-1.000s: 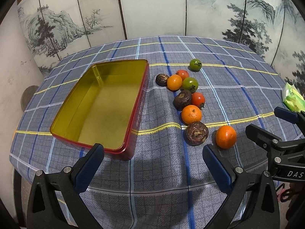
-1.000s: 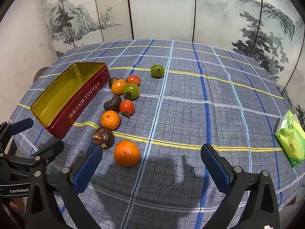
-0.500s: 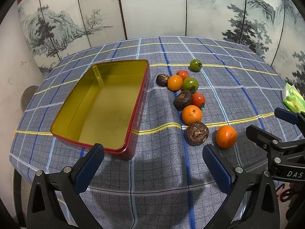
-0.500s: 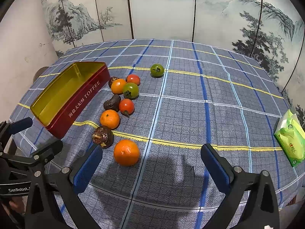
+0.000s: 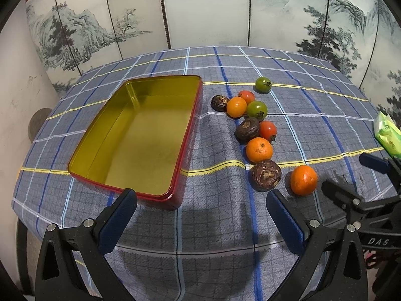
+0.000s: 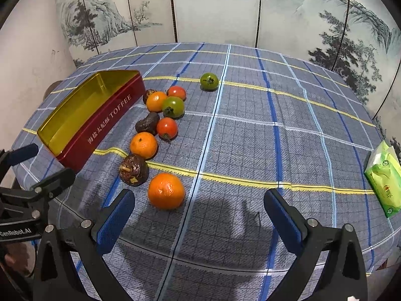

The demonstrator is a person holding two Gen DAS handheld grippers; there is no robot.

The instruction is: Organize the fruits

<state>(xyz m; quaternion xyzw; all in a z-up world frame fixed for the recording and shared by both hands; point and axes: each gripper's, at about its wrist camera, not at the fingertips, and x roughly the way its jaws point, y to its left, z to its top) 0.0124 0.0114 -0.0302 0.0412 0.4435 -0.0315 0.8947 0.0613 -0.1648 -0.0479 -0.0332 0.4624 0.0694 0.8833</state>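
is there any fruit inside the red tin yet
No, the red tin shows only its bare gold inside, while every fruit, such as the nearest orange, lies on the plaid cloth beside it.

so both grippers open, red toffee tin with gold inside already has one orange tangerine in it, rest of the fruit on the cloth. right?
Not quite. The red toffee tin with gold inside holds nothing, as the left wrist view shows. Every fruit, including the nearest orange tangerine, lies on the cloth. Left gripper and right gripper are open.

Both wrist views look forward-down from near table edge (image 5: 225, 248); shared: tin (image 5: 140, 135), fruit row.
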